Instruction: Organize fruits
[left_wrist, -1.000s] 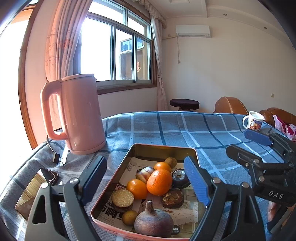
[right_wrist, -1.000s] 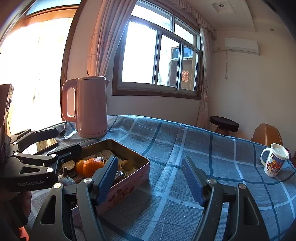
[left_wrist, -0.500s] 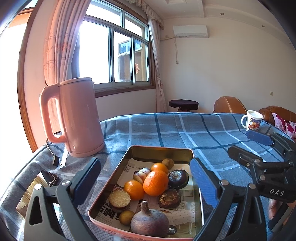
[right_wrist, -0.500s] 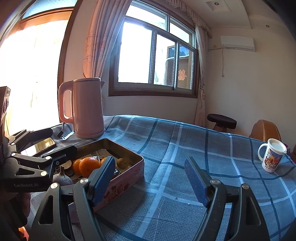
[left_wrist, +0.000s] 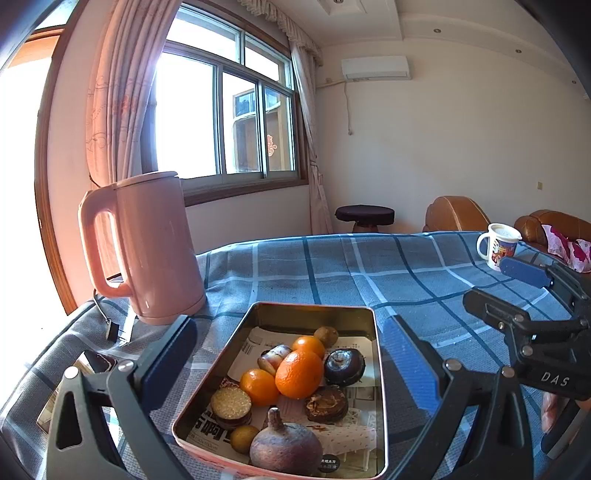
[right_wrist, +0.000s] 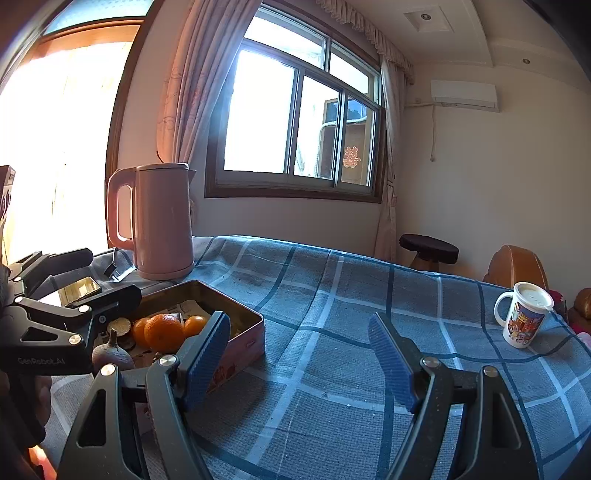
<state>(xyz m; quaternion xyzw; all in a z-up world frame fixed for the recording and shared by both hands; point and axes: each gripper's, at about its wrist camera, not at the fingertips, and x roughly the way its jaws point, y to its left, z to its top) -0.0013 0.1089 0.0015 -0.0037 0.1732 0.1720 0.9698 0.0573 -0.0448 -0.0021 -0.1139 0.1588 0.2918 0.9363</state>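
A metal tin tray (left_wrist: 314, 308) lined with newspaper holds several fruits: a large orange (left_wrist: 299, 373), two smaller oranges, dark mangosteens (left_wrist: 344, 367), a brownish pomegranate-like fruit (left_wrist: 285, 448) and small brown fruits. My left gripper (left_wrist: 288, 363) is open and empty, its jaws straddling the tray from above. My right gripper (right_wrist: 299, 354) is open and empty over the bare blue checked cloth, right of the tray (right_wrist: 243, 339). The right gripper also shows in the left wrist view (left_wrist: 524, 295).
A pink electric kettle (left_wrist: 147, 247) stands behind the tray at the left, its cord and plug (left_wrist: 110, 328) beside it. A phone (right_wrist: 79, 290) lies at the left table edge. A white printed mug (right_wrist: 524, 319) stands at the far right. Chairs and a stool stand beyond the table.
Both grippers have drawn back and risen slightly; the tray and kettle look farther off. The left gripper's jaws have spread a little wider. No fruit has moved.
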